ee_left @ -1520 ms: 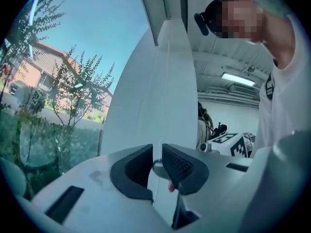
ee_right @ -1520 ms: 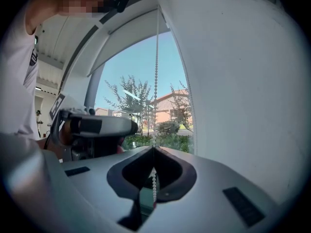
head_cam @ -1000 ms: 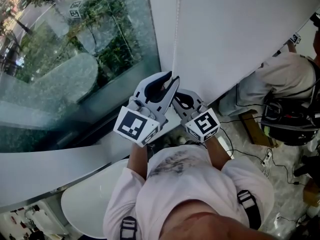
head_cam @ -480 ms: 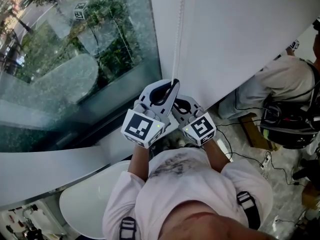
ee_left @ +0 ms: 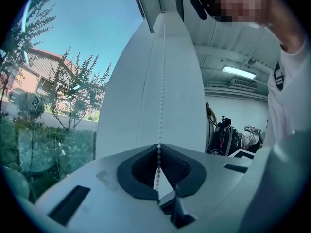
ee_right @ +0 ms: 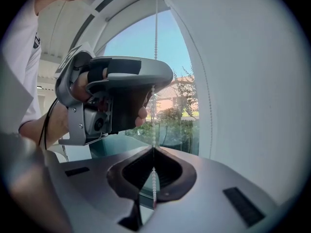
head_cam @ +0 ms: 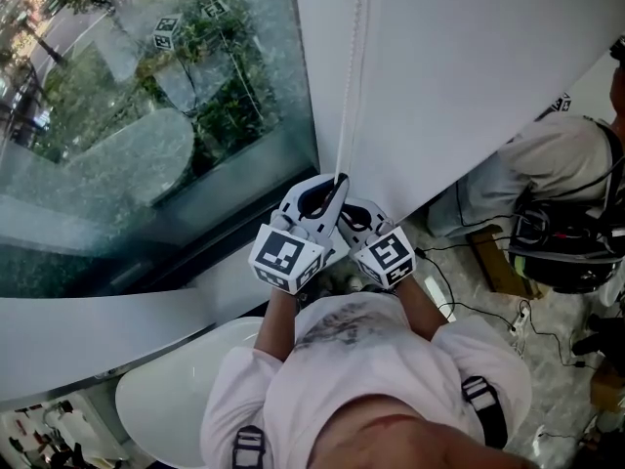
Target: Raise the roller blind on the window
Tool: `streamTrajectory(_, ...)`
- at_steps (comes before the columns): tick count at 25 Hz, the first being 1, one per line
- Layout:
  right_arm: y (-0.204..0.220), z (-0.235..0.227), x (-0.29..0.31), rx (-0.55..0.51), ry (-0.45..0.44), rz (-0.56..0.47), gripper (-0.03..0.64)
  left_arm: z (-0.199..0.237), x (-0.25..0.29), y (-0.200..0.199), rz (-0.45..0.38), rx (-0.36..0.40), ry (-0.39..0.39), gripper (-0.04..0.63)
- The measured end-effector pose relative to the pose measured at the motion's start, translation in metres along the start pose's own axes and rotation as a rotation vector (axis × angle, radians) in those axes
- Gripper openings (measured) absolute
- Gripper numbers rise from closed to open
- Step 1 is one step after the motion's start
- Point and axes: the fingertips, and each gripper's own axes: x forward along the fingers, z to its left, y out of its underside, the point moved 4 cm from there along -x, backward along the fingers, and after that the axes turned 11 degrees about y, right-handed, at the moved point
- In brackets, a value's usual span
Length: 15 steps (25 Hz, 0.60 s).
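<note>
Now, left gripper [ee_left: 158,147] and right gripper [ee_right: 153,148] both sit clamped tight on the bead chain [head_cam: 352,76], which hangs between window [head_cam: 146,115] and roller blind [head_cam: 469,57]. Best pull straight down, releasing one grip only while the other holds.

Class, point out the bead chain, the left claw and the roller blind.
bead chain [ee_left: 160,81], left gripper view, the stretch above the tips.
left claw [head_cam: 339,182], head view, its closed tips on the chain.
roller blind [head_cam: 469,66], head view, bare white fabric.
</note>
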Motion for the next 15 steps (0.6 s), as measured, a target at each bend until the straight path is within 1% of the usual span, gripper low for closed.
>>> streamTrajectory(4, 0.012, 0.002, 0.002, 0.000, 0.000, 0.022, 0.061, -0.001, -0.002, 0.013, 0.014, -0.020, -0.004, 0.006)
streamTrajectory(7, 0.014, 0.002, -0.001, 0.007, 0.004, 0.026, 0.061, -0.002, 0.000, 0.029, 0.076, -0.026, -0.008, 0.006)
streamTrajectory(9, 0.010, 0.003, -0.003, 0.006, 0.007, 0.024, 0.061, -0.005, -0.001, 0.042, 0.109, -0.046, -0.008, 0.006)
streamTrajectory(12, 0.004, 0.005, -0.006, -0.005, 0.005, 0.021, 0.061, -0.009, -0.006, 0.044, 0.083, -0.084, -0.008, 0.006)
streamTrajectory(15, 0.006, 0.006, -0.006, -0.006, 0.004, 0.020, 0.061, -0.007, -0.006, 0.045, 0.078, -0.082, -0.010, 0.006)
